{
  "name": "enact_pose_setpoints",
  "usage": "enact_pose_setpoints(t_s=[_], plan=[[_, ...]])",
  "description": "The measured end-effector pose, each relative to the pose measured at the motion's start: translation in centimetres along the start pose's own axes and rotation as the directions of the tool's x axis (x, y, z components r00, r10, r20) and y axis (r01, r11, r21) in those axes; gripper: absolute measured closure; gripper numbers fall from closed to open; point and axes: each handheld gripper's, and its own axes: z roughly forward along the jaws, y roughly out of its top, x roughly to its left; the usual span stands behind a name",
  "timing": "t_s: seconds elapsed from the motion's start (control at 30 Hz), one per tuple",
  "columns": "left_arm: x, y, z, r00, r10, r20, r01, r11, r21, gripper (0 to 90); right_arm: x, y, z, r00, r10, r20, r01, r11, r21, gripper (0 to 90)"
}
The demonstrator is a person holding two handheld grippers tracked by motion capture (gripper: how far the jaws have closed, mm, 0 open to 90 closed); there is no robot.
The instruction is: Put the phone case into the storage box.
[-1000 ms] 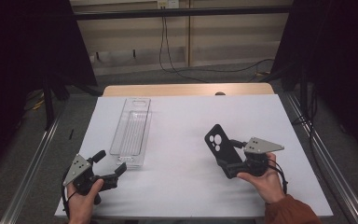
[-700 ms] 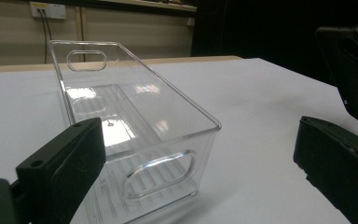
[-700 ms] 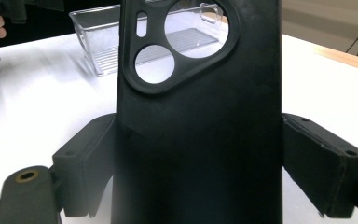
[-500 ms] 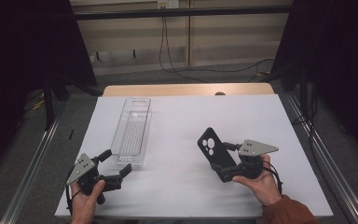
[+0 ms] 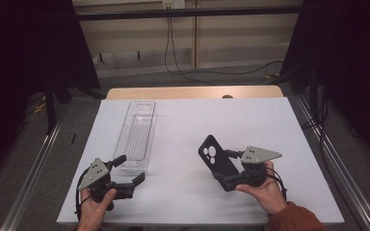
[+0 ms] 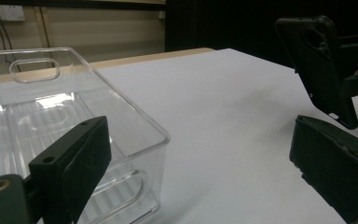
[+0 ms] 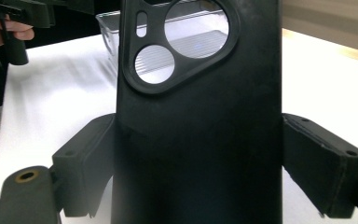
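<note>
A black phone case (image 5: 216, 158) with a camera cutout stands tilted above the white table top (image 5: 221, 120), and my right gripper (image 5: 227, 169) is shut on its lower part. In the right gripper view the case (image 7: 200, 140) sits upright between both pads. My left gripper (image 5: 131, 169) rests open at the front left, its fingertips just off the near end of a long clear plastic tray (image 5: 137, 134). The left gripper view has the tray (image 6: 51, 107) behind my left jaw, nothing between the jaws, and the held case (image 6: 321, 70) farther right.
The tray lies lengthwise left of centre, reaching toward the back. A wooden table edge (image 5: 192, 92) runs behind the white sheet. Metal rails (image 5: 33, 168) flank both sides. Dark curtains and cables stand beyond.
My left gripper has shifted right, closer to the tray's near end, still open. The right gripper has hardly moved and keeps its hold on the case.
</note>
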Motion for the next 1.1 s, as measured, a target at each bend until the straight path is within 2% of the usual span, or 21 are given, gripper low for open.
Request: enact_pose_setpoints(t_s=[0.03,0.13,0.27,0.37,0.57,0.67,0.87,0.93,0.97,1.1], plan=[[0.0,0.1,0.1,0.9999,0.013,0.003,-0.013,0.9999,0.008,5.4,0.1,0.0,0.1,1.0000,-0.002,-0.002,0.002,1.000,-0.001,14.2],[-0.6,0.2,0.5,0.9990,0.011,0.044,-0.012,0.9997,0.022,5.4,0.4,0.2,0.2,0.9999,-0.006,-0.012,0.006,1.000,-0.007,14.2],[-1.2,0.6,1.2,0.9959,0.041,0.081,-0.045,0.9981,0.042,7.9,0.6,0.3,0.3,0.9998,-0.009,-0.019,0.009,1.000,-0.010,14.1],[-1.4,1.1,1.7,0.9937,0.024,0.109,-0.028,0.9987,0.042,8.2,0.7,0.3,0.4,0.9997,-0.009,-0.021,0.009,1.000,-0.009,14.1],[-1.8,2.1,3.4,0.9860,0.042,0.161,-0.049,0.9978,0.045,10.3,0.8,0.4,0.6,0.9995,-0.010,-0.030,0.010,1.000,-0.008,14.1],[-1.9,2.5,4.3,0.9841,0.054,0.169,-0.065,0.9959,0.063,7.6,0.9,0.4,0.7,0.9993,-0.008,-0.035,0.007,1.000,-0.009,14.1],[-2.5,3.2,5.6,0.9749,0.068,0.212,-0.082,0.9949,0.059,4.6,1.0,0.5,0.8,0.9992,-0.004,-0.040,0.004,1.000,-0.012,14.1],[-2.6,3.5,6.1,0.9688,0.050,0.243,-0.065,0.9964,0.055,3.9,1.0,0.6,0.8,0.9992,-0.003,-0.040,0.003,1.000,-0.014,14.1],[-2.6,3.6,6.3,0.9674,0.037,0.251,-0.052,0.9972,0.054,4.1,1.0,0.6,0.9,0.9991,-0.003,-0.042,0.003,1.000,-0.014,14.1],[-2.8,4.2,7.1,0.9638,0.026,0.265,-0.041,0.9980,0.048,4.2,0.8,0.8,0.8,0.9989,-0.008,-0.046,0.008,1.000,-0.019,14.1]])
